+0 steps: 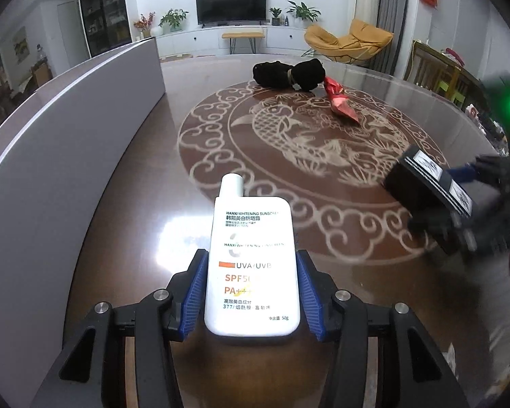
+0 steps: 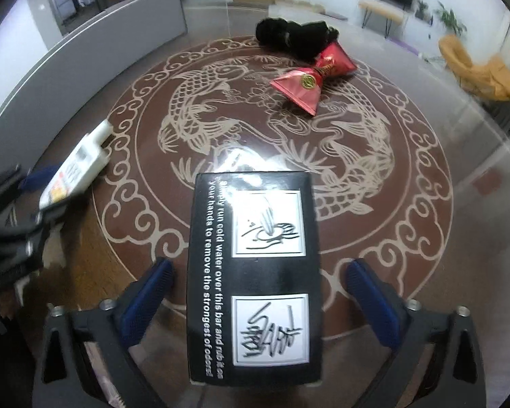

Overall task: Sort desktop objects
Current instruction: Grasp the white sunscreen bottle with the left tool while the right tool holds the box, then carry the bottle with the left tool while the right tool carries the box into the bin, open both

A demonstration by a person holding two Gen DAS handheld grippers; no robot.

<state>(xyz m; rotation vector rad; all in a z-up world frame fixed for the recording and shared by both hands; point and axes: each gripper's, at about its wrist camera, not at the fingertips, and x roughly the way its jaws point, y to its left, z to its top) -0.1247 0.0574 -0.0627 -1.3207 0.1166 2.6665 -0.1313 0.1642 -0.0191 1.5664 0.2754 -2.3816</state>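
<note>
Left tongs (image 1: 251, 292) clamped on a white sunscreen bottle (image 1: 251, 272), blue pads (image 1: 195, 292) pressed to both of its sides, cap pointing away over the bench (image 1: 136, 176). Right tongs (image 2: 258, 292) stand wider than the black box (image 2: 255, 278) that lies between them, a gap visible at each pad; whether the box rests on the bench is unclear. A black bundle (image 2: 295, 35) and red packet (image 2: 309, 78) lie touching at the far side of the carp medallion (image 2: 200, 102).

A television (image 1: 231, 5), yellow chair (image 1: 346, 41) and potted plants (image 1: 173, 18).
</note>
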